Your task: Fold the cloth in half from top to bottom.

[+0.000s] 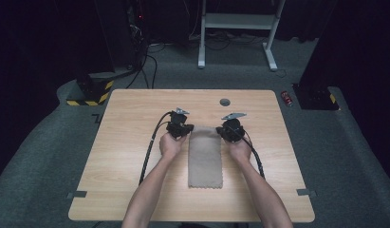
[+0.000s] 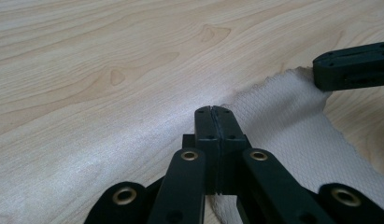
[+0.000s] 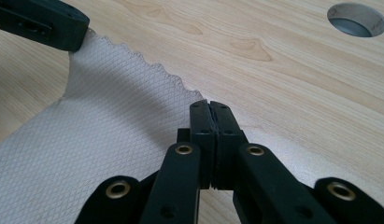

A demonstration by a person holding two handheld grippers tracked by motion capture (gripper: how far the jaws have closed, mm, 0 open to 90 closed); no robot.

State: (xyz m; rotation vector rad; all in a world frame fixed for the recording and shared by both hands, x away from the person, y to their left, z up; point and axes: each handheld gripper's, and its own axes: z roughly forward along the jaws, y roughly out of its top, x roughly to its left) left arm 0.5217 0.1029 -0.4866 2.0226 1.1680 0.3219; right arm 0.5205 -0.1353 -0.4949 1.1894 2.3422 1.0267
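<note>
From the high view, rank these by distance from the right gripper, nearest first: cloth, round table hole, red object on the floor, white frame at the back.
1. The cloth, at the right gripper, whose jaws are shut on its far right corner.
2. The round table hole, just beyond the gripper on the table.
3. The red object, on the floor off the table's far right corner.
4. The white frame, farthest, at the back.

Floor: grey carpet [image 1: 50,156]
Table: light wood [image 1: 131,109], cable hole [image 1: 225,101] at 12 o'clock
Frame: white stand [image 1: 237,21], 12 o'clock
Surroundings: dark
</note>
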